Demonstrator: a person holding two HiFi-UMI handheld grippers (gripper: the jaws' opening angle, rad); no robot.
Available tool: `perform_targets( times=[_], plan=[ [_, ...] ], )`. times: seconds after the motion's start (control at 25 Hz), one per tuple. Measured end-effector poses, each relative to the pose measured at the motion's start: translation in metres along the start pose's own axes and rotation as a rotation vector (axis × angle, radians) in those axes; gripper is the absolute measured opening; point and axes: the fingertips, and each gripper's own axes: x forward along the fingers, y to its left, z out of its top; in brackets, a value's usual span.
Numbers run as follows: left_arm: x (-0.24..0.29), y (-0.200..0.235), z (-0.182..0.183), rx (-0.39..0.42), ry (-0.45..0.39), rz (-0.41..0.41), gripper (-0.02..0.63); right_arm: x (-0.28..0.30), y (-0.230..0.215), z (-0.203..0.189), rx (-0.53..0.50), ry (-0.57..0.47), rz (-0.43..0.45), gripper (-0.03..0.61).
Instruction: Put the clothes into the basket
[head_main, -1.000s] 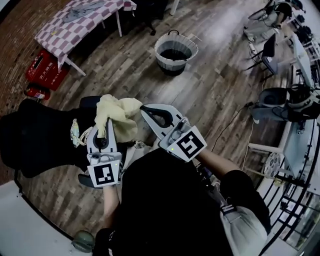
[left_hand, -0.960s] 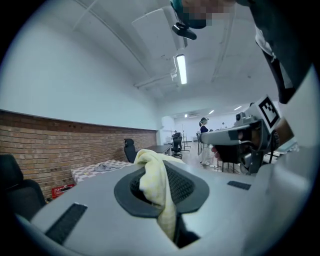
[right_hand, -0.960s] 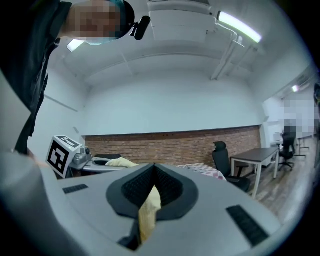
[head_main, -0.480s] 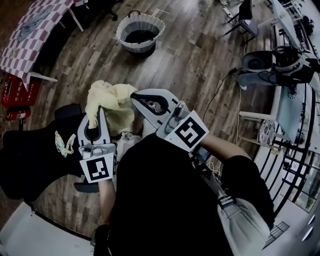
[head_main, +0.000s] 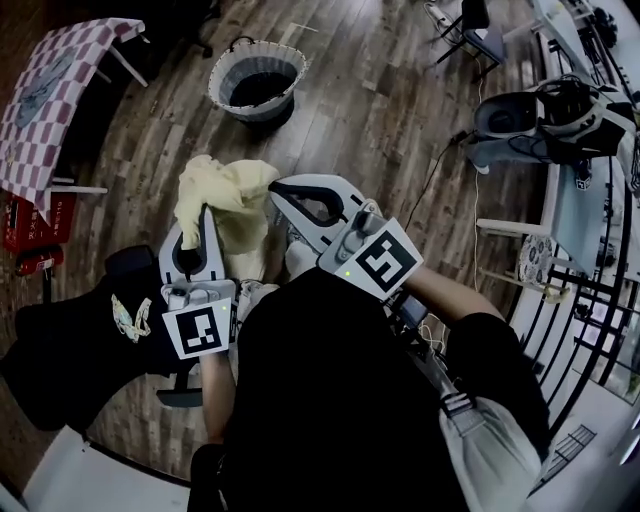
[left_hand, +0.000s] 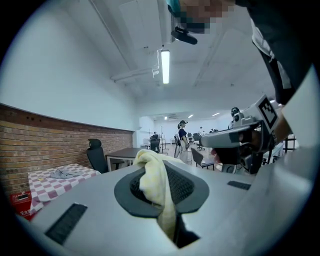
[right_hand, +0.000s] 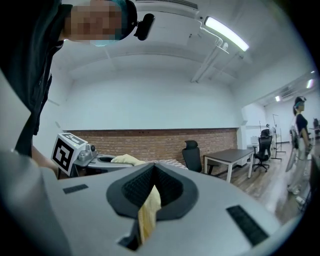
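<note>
A pale yellow cloth (head_main: 225, 205) hangs bunched between my two grippers in the head view. My left gripper (head_main: 205, 215) is shut on one part of it; in the left gripper view the yellow cloth (left_hand: 157, 182) spills out from between the closed jaws. My right gripper (head_main: 280, 190) is shut on another part, and the right gripper view shows a strip of the yellow cloth (right_hand: 149, 210) pinched in its jaws. The white woven basket (head_main: 258, 80) with a dark inside stands on the wooden floor ahead, apart from both grippers.
A checkered table (head_main: 50, 95) with a grey garment on it stands at the left, red boxes (head_main: 25, 225) below it. A black chair (head_main: 70, 335) sits at my left. Desks, chairs and cables (head_main: 560, 120) fill the right side. Other people stand far off in the room.
Both grippers, still holding the yellow cloth, have travelled across the floor; the basket has shifted left and nearer in the head view, and the checkered table has slid to the left edge.
</note>
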Motion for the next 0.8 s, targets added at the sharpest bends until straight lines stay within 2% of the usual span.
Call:
perform_targets(
  times=[0.36, 0.8],
  plan=[
    [0.067, -0.035, 0.018, 0.003, -0.024, -0.118, 0.037, -0.037, -0.069, -0.007, 0.026, 0.005, -0.158, 0.009],
    [0.123, -0.076, 0.029, 0.002, -0.028, -0.211, 0.037, -0.073, -0.118, -0.011, 0.087, -0.049, -0.288, 0.009]
  ],
)
